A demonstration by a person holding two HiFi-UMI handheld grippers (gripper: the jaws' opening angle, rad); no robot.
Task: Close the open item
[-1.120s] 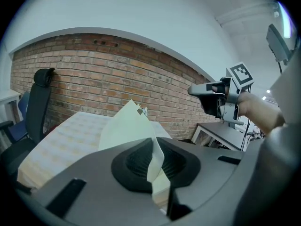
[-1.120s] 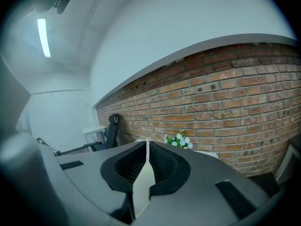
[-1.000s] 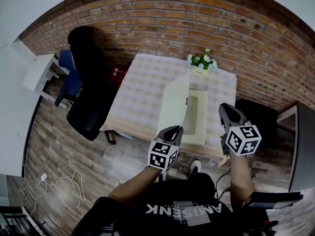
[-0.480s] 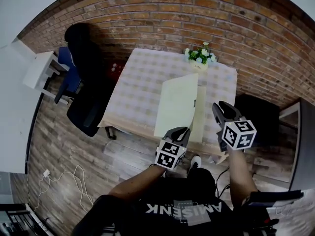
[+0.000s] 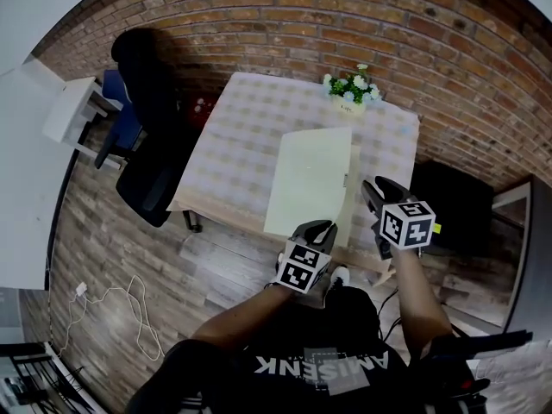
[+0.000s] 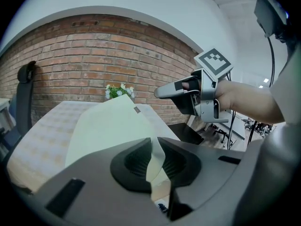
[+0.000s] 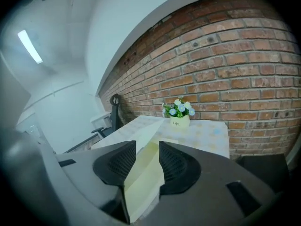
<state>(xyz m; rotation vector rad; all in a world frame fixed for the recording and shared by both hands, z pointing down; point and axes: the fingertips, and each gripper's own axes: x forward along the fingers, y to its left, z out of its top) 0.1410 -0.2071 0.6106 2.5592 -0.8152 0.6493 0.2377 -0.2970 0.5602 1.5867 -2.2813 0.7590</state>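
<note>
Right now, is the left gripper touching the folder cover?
Touching. In the left gripper view the cover has its edge pinched between the pads of the left gripper, whose jaws are opening.

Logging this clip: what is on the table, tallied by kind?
tablecloth: 1
folder: 1
flower pot: 1
Total: 3

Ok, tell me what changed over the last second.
The cover swung down from upright to nearly flat, its edge pinched in the left tongs, which are starting to open. The right tongs are opening, letting go of the base. Table and flower pot stayed put.
</note>
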